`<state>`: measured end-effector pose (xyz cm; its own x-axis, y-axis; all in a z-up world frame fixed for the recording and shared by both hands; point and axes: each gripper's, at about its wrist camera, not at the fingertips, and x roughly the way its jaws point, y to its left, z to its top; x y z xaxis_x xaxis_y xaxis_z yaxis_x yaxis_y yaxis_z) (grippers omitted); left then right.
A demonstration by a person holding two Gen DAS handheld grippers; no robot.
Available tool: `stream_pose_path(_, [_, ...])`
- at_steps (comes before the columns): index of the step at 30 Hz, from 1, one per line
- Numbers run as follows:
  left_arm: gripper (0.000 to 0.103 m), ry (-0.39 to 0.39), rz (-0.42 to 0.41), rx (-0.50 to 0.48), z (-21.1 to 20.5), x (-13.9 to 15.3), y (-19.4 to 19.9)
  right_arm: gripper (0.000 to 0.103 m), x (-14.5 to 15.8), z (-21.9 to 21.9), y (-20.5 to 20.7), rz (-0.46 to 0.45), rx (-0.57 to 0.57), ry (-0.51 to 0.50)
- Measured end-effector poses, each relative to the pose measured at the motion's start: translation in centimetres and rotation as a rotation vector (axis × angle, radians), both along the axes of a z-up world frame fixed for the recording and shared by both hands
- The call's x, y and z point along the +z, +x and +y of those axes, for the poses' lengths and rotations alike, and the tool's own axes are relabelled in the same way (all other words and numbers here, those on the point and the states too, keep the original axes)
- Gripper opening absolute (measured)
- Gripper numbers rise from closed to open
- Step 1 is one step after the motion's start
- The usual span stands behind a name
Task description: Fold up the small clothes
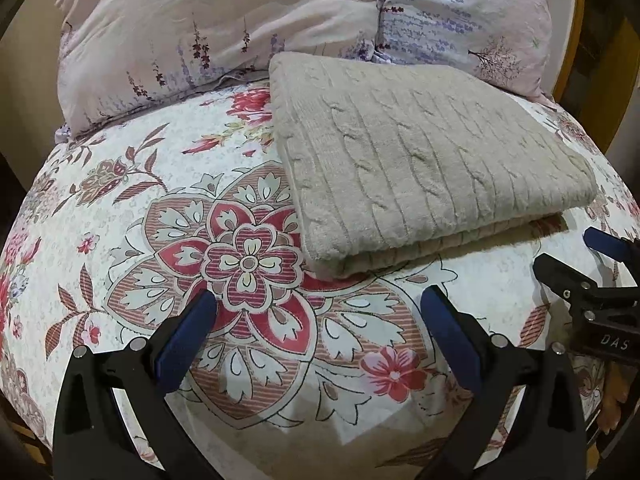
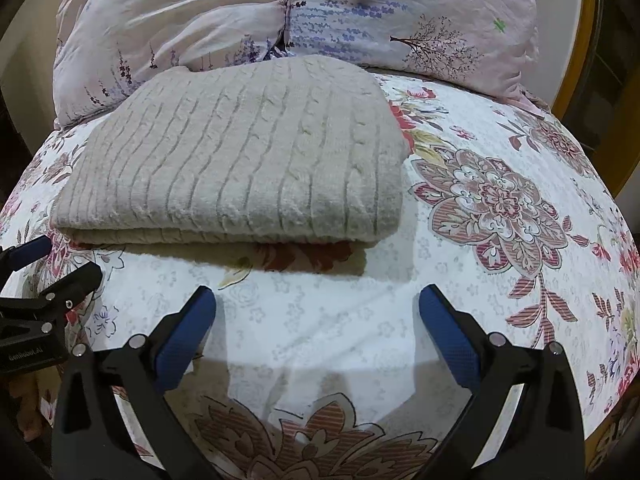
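A beige cable-knit garment (image 1: pixel 420 160) lies folded into a thick rectangle on the floral bed sheet (image 1: pixel 160 184); it also shows in the right wrist view (image 2: pixel 240 164). My left gripper (image 1: pixel 320 300) is open and empty, hovering over the sheet just short of the garment's near edge. My right gripper (image 2: pixel 318 300) is open and empty, in front of the garment's near edge. The right gripper also shows at the right edge of the left wrist view (image 1: pixel 576 256), and the left gripper at the left edge of the right wrist view (image 2: pixel 56 260).
Two lavender-print pillows (image 1: pixel 200 40) (image 1: pixel 472 20) lean at the head of the bed behind the garment, also in the right wrist view (image 2: pixel 180 20). A wooden headboard frame (image 1: pixel 576 40) rises at the right. The sheet (image 2: pixel 500 200) spreads to the right of the garment.
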<state>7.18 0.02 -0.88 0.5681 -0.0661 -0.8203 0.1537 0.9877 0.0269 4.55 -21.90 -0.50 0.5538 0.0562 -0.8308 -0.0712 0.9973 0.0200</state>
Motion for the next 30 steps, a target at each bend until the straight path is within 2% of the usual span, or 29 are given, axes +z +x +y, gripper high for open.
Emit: stream_pose_path(30, [0.102, 0.004, -0.002, 0.004, -0.02, -0.01, 0.06, 0.101, -0.02, -0.04, -0.09, -0.008, -0.001, 0.004])
